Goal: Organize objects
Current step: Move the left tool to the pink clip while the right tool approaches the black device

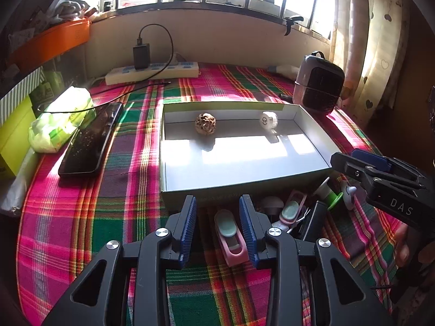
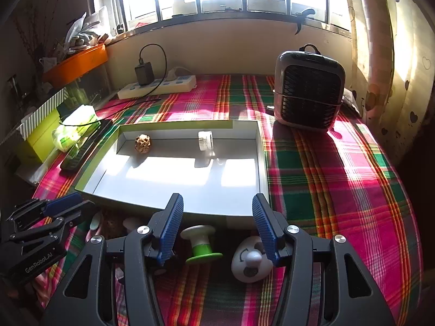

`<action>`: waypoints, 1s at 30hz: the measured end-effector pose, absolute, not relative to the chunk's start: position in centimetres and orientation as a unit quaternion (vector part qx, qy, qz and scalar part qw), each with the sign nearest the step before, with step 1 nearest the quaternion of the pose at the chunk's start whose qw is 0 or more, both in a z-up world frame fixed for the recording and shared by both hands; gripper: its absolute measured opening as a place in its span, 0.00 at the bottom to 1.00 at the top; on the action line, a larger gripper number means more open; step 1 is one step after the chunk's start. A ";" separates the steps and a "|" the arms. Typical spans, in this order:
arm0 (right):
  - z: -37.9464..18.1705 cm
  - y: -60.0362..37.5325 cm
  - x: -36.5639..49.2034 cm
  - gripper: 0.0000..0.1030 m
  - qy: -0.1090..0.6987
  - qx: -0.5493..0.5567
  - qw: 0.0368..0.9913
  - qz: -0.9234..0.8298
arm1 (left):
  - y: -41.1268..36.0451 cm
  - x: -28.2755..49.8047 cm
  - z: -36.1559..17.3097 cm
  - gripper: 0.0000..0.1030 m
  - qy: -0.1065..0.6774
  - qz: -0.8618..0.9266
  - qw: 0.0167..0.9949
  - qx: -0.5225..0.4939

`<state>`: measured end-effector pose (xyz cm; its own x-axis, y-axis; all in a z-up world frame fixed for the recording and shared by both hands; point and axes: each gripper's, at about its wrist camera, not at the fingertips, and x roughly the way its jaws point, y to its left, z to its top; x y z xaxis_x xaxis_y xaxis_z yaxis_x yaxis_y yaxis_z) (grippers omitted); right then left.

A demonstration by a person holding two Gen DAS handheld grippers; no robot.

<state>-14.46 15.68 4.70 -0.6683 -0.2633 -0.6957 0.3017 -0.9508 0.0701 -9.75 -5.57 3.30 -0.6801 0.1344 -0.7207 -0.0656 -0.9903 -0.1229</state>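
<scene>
Black clutter by the box point(image 1: 244, 187) near edge blurs; "DAS" marks the right gripper point(image 1: 350, 160), "GenRobot.AI" the left gripper point(image 2: 62, 203); both gape empty.

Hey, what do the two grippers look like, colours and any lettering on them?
Both are black plastic with silver bolts and ribbed blue pads. The left gripper reads "GenRobot.AI" on its side; the right gripper shows "DAS". No cables or sleeves are visible.
</scene>
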 end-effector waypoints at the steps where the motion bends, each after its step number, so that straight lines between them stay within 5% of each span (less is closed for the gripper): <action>1: 4.7 15.8 -14.2 0.53 0.027 0.374 0.153 -0.914 | -5.6 -9.5 3.2 0.30 -0.045 0.915 0.059 -0.396; 30: 3.3 15.0 -9.8 0.53 0.026 0.383 0.177 -0.906 | -5.6 -9.4 0.5 0.30 -0.059 0.900 0.064 -0.427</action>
<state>-9.79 15.00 3.32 -0.6443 -0.3005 -0.7033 0.3404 -0.9361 0.0882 -9.37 -5.59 0.49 -0.6280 0.1659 -0.7604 -0.0649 -0.9848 -0.1612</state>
